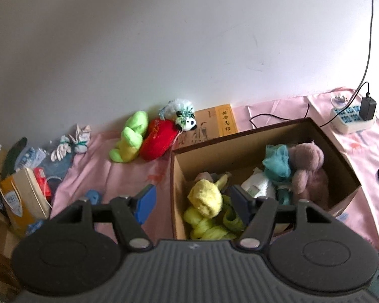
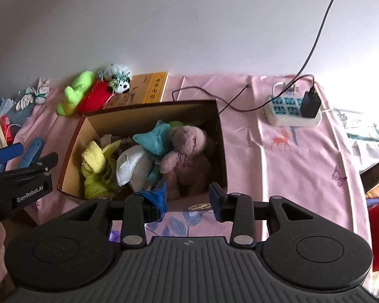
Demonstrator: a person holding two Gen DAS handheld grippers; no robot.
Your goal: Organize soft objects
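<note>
Both grippers are up over the near edge of the cardboard box (image 2: pixel 149 112), pointing forward and down toward the wall. The left gripper (image 1: pixel 193 203) hangs with its blue fingers (image 1: pixel 145 203) spread wide, one outside the box's left wall over the pink cloth (image 1: pixel 128 166), the other above the yellow plush (image 1: pixel 206 198) inside; nothing sits between them. From the right wrist view you can see that same left gripper (image 2: pixel 20 155) off at the left edge, level and angled in toward the box, with a bit of a hand below it in the corner. The right gripper (image 2: pixel 189 199) hovers lower at the box's near wall, jaws apart, and a scrap of blue fabric (image 2: pixel 156 198) hangs at its left finger; whether it is caught there or just draped I can't tell. Inside the box: the yellow plush and green pieces on the left, a white cloth (image 2: pixel 131 162) in the middle, a teal toy (image 2: pixel 155 139) behind it, and a mauve teddy bear (image 2: pixel 187 151) slumped on the right. Out on the cloth beyond the box, against the wall, lie a lime green plush (image 1: pixel 130 136), a red plush (image 1: pixel 159 139) touching it, and a small panda (image 1: pixel 187 122) resting on a tan book (image 1: pixel 214 123). A power strip (image 2: pixel 293 112) with a black charger plugged in sits well to the right.
</note>
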